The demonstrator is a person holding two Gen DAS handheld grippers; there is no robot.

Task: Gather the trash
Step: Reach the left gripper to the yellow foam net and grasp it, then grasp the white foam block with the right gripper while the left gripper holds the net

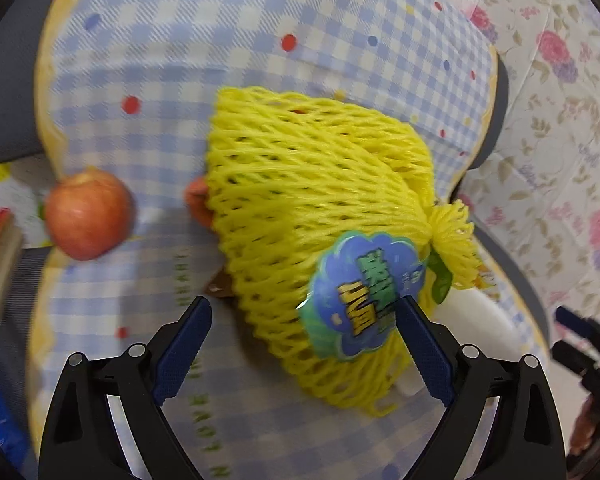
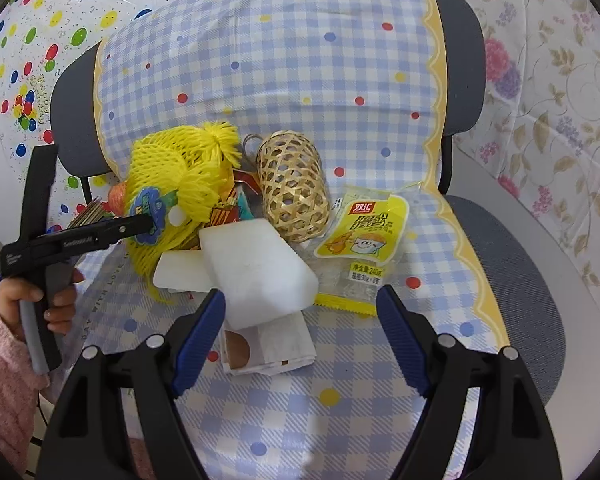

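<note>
A grey office chair (image 2: 512,264) draped with a blue-and-white checked cloth with coloured dots (image 2: 300,80) carries the items. The yellow foam fruit net with a blue-and-green label (image 1: 316,216) lies on the chair seat; the left hand-held gripper (image 1: 304,320) is released, its blue-padded jaws spread to either side of the net's labelled end, with no firm contact visible. In the right wrist view the same net (image 2: 172,184) sits at the seat's left side, with the left hand-held gripper (image 2: 148,224) against its label. Beside the net lie two white foam blocks (image 2: 256,268), the larger overlapping the smaller, and behind them a woven bamboo basket (image 2: 292,188) lies on its side. A yellow snack packet with printed characters (image 2: 360,236) lies to the right of the blocks. A folded white paper wrapper (image 2: 268,348) lies under the blocks' near edge, between the spread jaws of the released right hand-held gripper (image 2: 300,320). A red apple (image 1: 88,216) rests at the seat edge, left of the net.
</note>
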